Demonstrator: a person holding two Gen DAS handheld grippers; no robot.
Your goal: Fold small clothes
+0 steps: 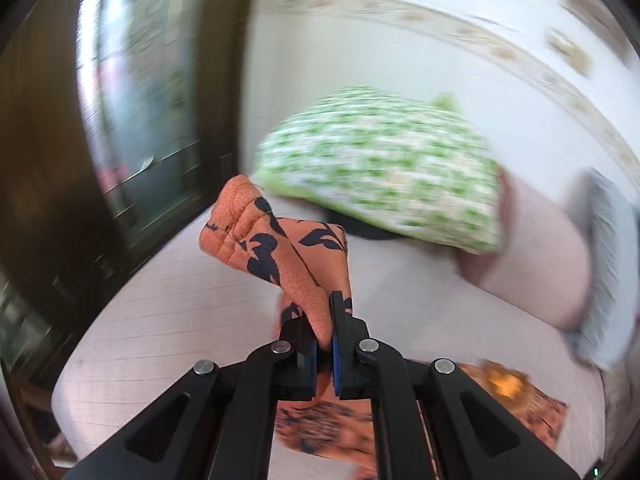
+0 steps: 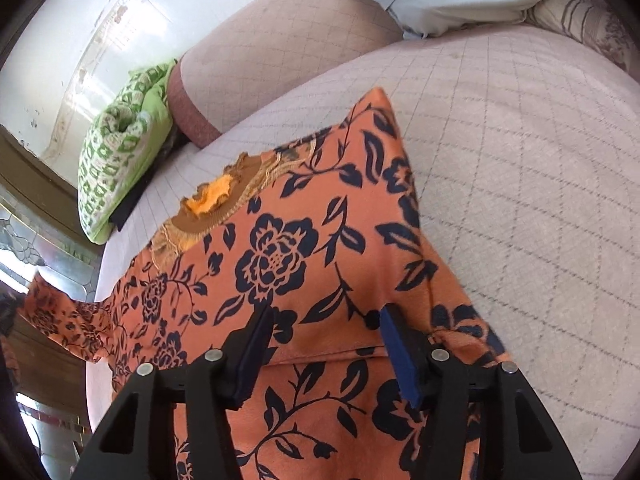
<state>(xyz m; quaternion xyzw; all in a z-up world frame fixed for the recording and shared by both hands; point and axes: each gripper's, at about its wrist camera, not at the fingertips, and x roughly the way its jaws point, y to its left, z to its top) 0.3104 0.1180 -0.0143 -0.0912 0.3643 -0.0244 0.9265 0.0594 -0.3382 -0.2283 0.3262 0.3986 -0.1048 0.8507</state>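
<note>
Your orange floral garment (image 2: 320, 264) sprawls across the pale quilted bed (image 2: 520, 168), a green patterned pillow (image 1: 380, 168) beyond. Your left gripper (image 1: 325, 344) pinches a raised corner; your right gripper's (image 2: 324, 344) fingers straddle the cloth, half open.

Garment (image 2: 320, 264): orange cloth, black floral print, finely grained weave, matt; gold embroidered trim at neckline.
Bed (image 2: 520, 184): pale pink quilted cloth, matt, stitched grid.
Pillow (image 1: 380, 168): green-and-white printed cloth, soft.
Left gripper (image 1: 325, 344) and right gripper (image 2: 324, 344): black matt plastic, silver metal pins; fingers (image 2: 396, 352) faced with blue pads.
</note>
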